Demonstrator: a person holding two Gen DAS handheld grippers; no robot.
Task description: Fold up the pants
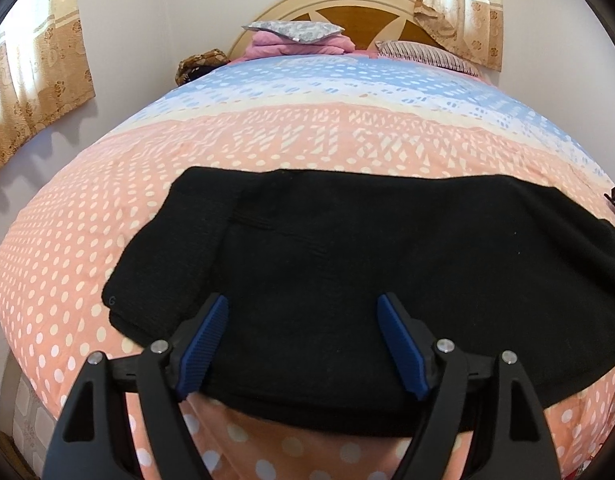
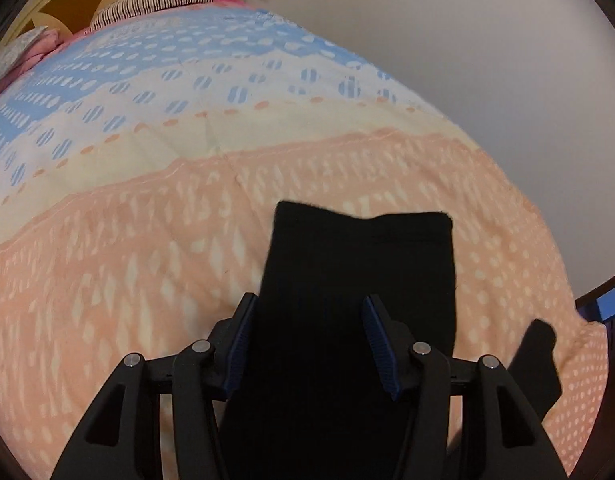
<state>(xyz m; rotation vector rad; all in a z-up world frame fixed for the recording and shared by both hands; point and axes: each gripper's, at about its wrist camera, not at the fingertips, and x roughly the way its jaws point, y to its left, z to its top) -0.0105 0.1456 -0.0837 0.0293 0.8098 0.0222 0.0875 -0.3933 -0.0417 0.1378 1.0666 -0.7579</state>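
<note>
Black pants [image 1: 367,272] lie flat across the near part of a bed with a pink, cream and blue patterned cover [image 1: 267,128]. My left gripper [image 1: 303,308] is open, its blue pads [image 1: 205,348] spread over the near edge of the waist end. In the right wrist view a black leg end [image 2: 359,264] stretches away from me on the cover [image 2: 147,220]. My right gripper [image 2: 307,308] is open, with the leg lying between its fingers. A second black piece [image 2: 537,356] shows at the right.
A headboard [image 1: 367,12] with pillows and folded pink bedding [image 1: 295,38] stands at the far end. Curtains [image 1: 35,72] hang on the left wall. A white wall [image 2: 467,60] runs close along the bed's right side.
</note>
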